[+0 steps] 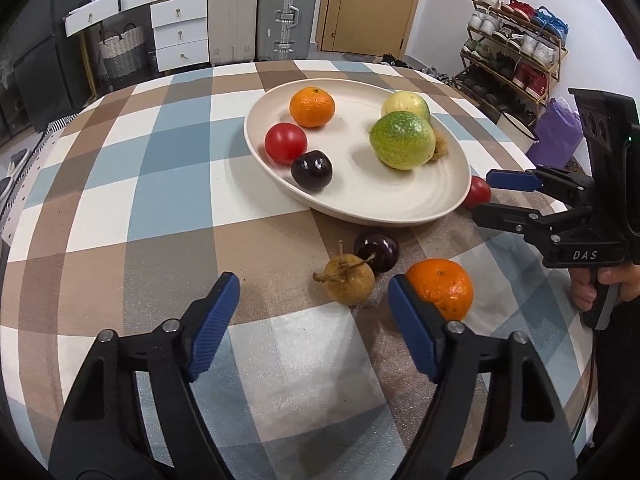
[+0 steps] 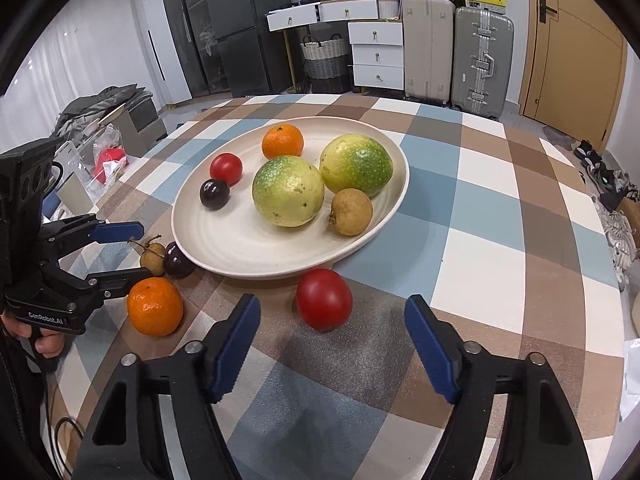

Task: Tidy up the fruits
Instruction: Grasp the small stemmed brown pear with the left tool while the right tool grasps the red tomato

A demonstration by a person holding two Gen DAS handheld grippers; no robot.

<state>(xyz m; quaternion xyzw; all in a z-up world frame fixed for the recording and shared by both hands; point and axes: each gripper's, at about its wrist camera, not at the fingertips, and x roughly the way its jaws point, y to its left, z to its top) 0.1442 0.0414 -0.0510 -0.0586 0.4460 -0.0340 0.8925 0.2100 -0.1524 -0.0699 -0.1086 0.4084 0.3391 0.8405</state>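
Observation:
A cream plate [image 2: 224, 248] on the checked table holds a mandarin [image 2: 282, 141], a red tomato [image 2: 226, 168], a dark plum [image 2: 215, 194], two big green-yellow fruits [image 2: 288, 196] and a brown longan [image 2: 351, 211]. In front of it lie a loose tomato [image 2: 324, 298], a mandarin [image 1: 442, 288], a dark plum [image 1: 376, 251] and a stemmed longan [image 1: 347, 282]. My right gripper [image 2: 332, 306] is open, with the loose tomato between its fingers, untouched. My left gripper [image 1: 313, 284] is open around the stemmed longan without contact; the loose mandarin sits just outside its right finger.
Each gripper shows in the other's view, the right gripper [image 1: 484, 196] held by a hand. Beyond the table stand suitcases [image 1: 286, 12], white drawers [image 1: 180, 32], a wooden door [image 1: 372, 4] and a shoe rack [image 1: 516, 52]. The table's near edge curves close below.

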